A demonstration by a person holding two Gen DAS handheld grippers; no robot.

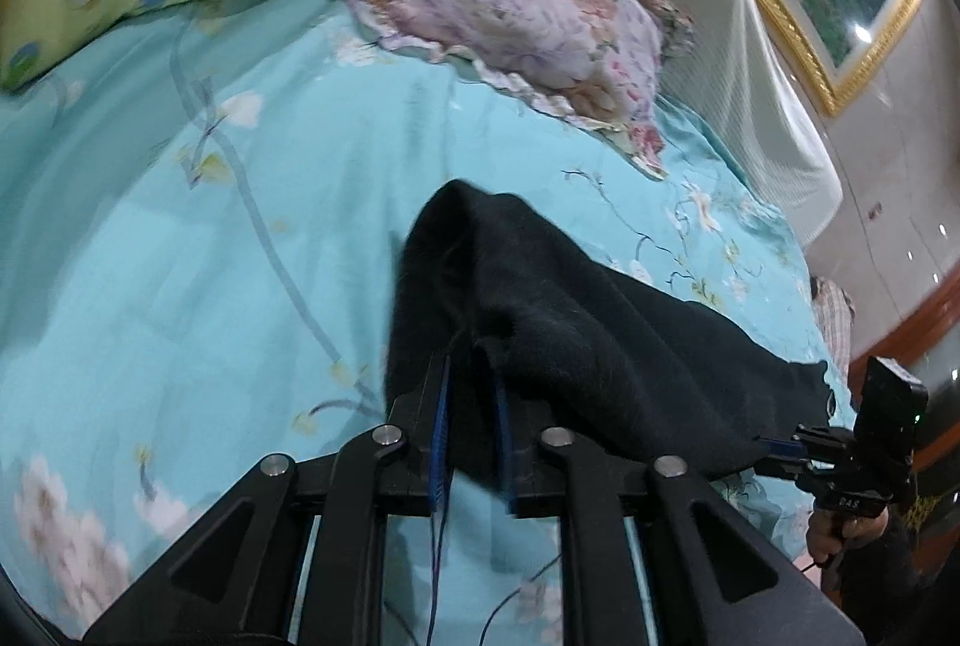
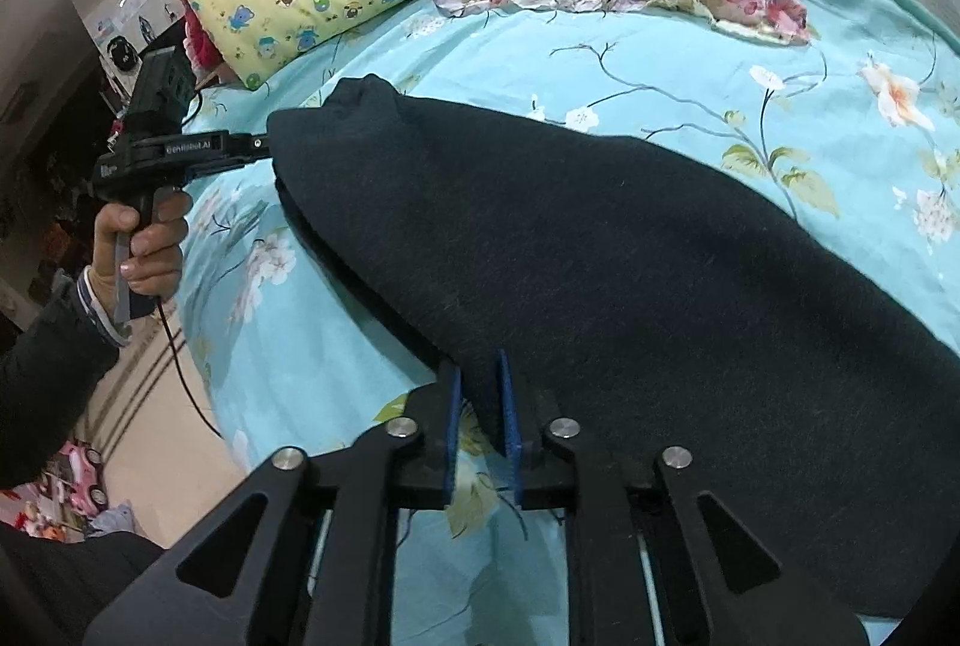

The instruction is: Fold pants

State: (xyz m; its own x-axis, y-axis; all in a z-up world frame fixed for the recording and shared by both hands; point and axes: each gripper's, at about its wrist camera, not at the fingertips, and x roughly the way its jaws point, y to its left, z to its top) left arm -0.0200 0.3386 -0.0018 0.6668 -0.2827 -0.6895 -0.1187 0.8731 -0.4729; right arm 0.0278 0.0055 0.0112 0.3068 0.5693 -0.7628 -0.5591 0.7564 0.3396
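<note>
A: The black pants (image 2: pixel 600 238) are being laid on the bed (image 2: pixel 690 63), their edge between each gripper's slightly parted pads.

B: The fold is being risked: cloth snagging on the left gripper (image 1: pixel 471 382) or right gripper (image 2: pixel 477 388).

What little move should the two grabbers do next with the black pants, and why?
Probably draw both straight back, off the cloth. The pants lie doubled on the bed. The left gripper and right gripper each have their pads apart, with only an edge of the pants loose between them, so this fold looks laid down and let go.
</note>
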